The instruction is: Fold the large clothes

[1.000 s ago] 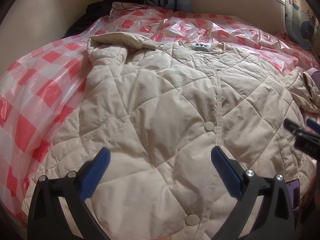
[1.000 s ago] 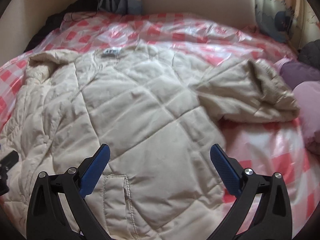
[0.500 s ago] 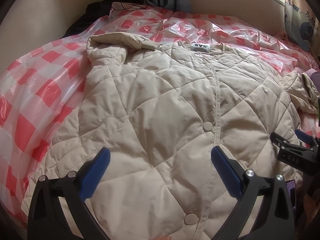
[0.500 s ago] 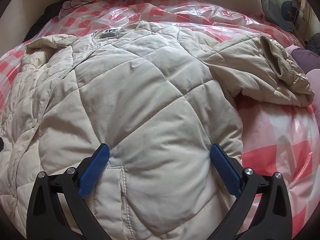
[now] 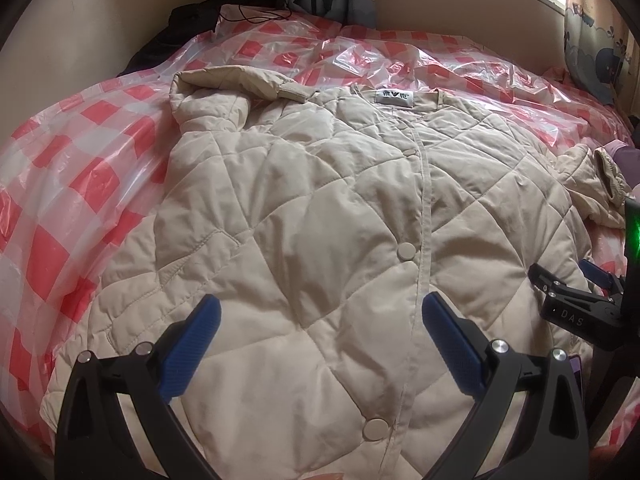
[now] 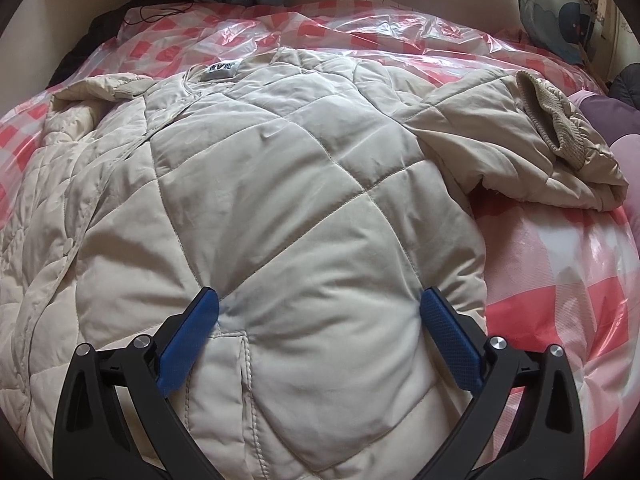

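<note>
A beige quilted jacket [image 5: 320, 216] lies front up on the bed, snaps closed, collar label at the far end; it also fills the right wrist view [image 6: 280, 200]. Its left sleeve [image 5: 224, 92] is bent near the collar. Its right sleeve [image 6: 520, 140] lies out to the right, knit cuff showing. My left gripper [image 5: 318, 340] is open and empty, low over the jacket's lower front. My right gripper [image 6: 318, 332] is open, its blue pads [image 6: 448, 340] pressing into the jacket's lower right panel by the pocket. The right gripper also shows in the left wrist view [image 5: 572, 292].
A red-and-white checked plastic sheet [image 5: 80, 184] covers the bed. Dark clothes [image 5: 192, 20] and a cable lie at the far left corner. Purple and pink garments [image 6: 612, 120] lie at the right edge. A wall and patterned curtain [image 5: 592, 40] bound the far side.
My right gripper has moved forward and down onto the jacket's lower right panel; its pads now dent the fabric. My left gripper has barely moved.
</note>
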A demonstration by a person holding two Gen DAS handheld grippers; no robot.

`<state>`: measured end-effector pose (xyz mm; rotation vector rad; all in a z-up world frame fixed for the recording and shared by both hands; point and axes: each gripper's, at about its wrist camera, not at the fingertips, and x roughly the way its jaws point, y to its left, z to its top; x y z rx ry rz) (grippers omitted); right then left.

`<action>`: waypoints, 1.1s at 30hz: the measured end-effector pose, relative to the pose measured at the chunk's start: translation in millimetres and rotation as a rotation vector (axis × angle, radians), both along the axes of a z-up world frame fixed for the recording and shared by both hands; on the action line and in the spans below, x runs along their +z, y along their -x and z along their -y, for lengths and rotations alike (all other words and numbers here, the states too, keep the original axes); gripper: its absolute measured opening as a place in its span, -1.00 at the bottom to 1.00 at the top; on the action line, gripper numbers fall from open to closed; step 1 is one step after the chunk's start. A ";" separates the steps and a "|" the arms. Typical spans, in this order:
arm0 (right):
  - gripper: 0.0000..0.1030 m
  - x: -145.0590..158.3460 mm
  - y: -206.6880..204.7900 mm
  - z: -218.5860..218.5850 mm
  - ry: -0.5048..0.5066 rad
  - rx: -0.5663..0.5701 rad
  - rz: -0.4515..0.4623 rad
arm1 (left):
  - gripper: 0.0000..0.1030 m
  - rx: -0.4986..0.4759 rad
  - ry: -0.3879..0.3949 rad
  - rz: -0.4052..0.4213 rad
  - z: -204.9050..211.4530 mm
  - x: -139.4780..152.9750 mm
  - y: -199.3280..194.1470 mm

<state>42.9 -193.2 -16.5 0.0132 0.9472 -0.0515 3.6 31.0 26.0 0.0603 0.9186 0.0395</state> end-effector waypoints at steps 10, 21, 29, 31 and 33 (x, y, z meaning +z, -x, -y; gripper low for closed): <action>0.89 -1.5 1.7 0.6 -0.001 -0.001 0.001 | 0.88 0.008 0.042 -0.018 -8.0 2.3 -0.5; 0.89 -1.3 1.2 0.9 -0.001 -0.001 -0.002 | 0.88 -0.006 0.037 -0.013 1.6 0.5 -4.9; 0.89 -1.4 1.1 0.5 0.000 -0.002 -0.001 | 0.88 -0.025 0.004 -0.021 27.2 -12.3 -10.2; 0.89 -1.5 1.2 0.5 0.000 -0.002 -0.001 | 0.88 -0.029 -0.001 -0.031 33.7 -17.0 -13.1; 0.89 -1.5 1.2 0.5 0.000 -0.002 -0.001 | 0.88 -0.035 -0.012 -0.031 41.0 -20.3 -13.8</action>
